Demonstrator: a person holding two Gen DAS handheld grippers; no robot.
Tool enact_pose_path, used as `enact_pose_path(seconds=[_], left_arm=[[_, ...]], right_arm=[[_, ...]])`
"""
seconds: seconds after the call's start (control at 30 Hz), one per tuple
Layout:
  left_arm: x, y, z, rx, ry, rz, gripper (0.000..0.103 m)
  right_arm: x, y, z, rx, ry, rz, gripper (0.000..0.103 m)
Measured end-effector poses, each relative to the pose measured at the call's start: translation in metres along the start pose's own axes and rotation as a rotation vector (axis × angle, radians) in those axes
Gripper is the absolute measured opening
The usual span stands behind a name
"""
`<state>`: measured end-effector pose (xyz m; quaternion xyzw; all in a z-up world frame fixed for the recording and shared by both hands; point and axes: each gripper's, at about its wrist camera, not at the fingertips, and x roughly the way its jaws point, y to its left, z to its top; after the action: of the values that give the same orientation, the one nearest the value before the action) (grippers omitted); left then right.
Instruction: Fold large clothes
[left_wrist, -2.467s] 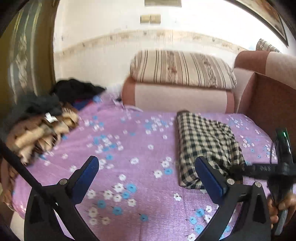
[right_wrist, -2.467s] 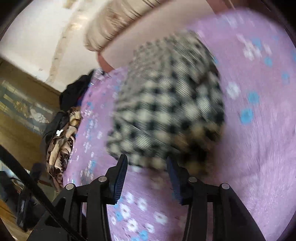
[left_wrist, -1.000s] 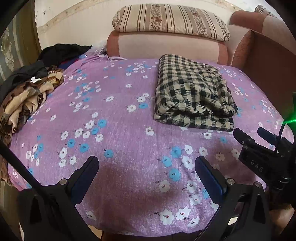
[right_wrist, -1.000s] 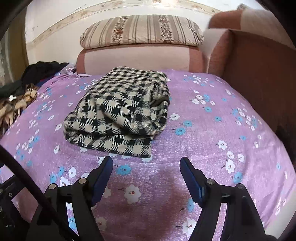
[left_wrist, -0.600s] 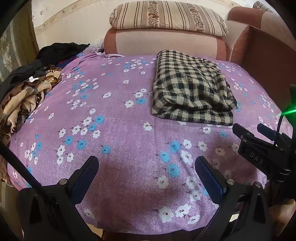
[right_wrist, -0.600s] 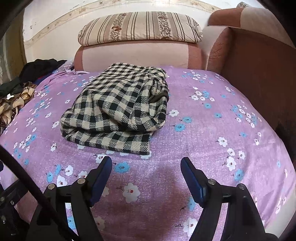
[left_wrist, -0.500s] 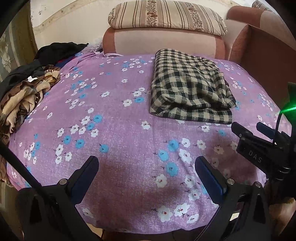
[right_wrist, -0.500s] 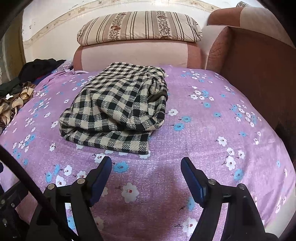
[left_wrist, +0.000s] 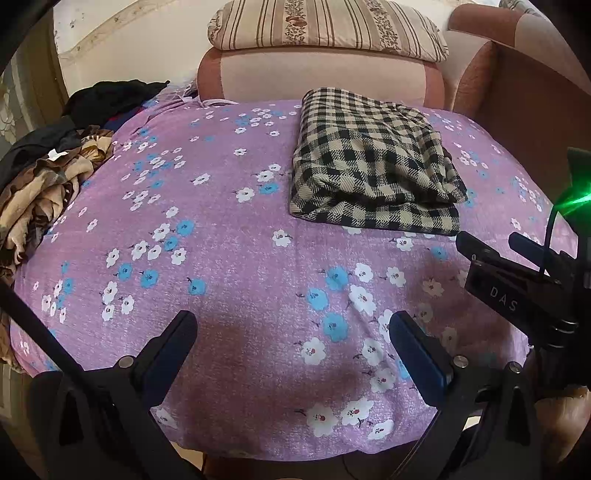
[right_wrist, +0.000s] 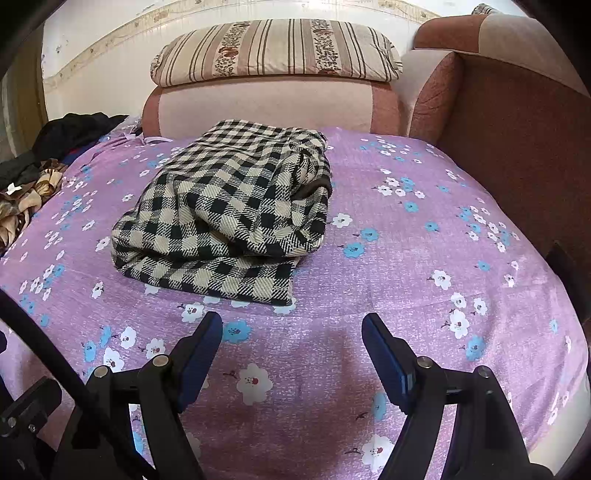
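Note:
A black-and-cream checked garment (left_wrist: 373, 162) (right_wrist: 232, 218) lies folded into a thick rectangle on the purple flowered bedspread (left_wrist: 229, 236) (right_wrist: 406, 236), toward the far right of the bed. My left gripper (left_wrist: 291, 328) hangs open over the bed's near edge, well short of the garment, with nothing between its blue pads. My right gripper (right_wrist: 291, 328) is open too, just in front of the garment's near edge and apart from it. The right gripper's black body (left_wrist: 517, 280) shows at the right of the left wrist view.
A heap of brown, patterned and black clothes (left_wrist: 48, 177) (right_wrist: 26, 184) lies at the bed's left edge. A pink headboard (left_wrist: 317, 74) with a striped pillow (right_wrist: 277, 51) stands behind. A brown upholstered panel (right_wrist: 517, 147) walls the right side.
Both grippers have drawn back from the checked garment, which the right one was close over earlier. In the last second the views barely shift and the garment lies still.

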<state>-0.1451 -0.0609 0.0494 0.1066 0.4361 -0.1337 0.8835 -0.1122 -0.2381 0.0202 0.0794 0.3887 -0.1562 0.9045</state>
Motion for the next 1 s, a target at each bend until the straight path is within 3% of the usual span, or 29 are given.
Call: enact_pose_path(seconds=[1.0], left_arm=[[0.0068, -0.0081, -0.0056, 0.014, 0.049, -0.011, 0.103]], right_arm=[[0.0001, 0.0005, -0.0005, -0.007, -0.001, -0.016, 0.083]])
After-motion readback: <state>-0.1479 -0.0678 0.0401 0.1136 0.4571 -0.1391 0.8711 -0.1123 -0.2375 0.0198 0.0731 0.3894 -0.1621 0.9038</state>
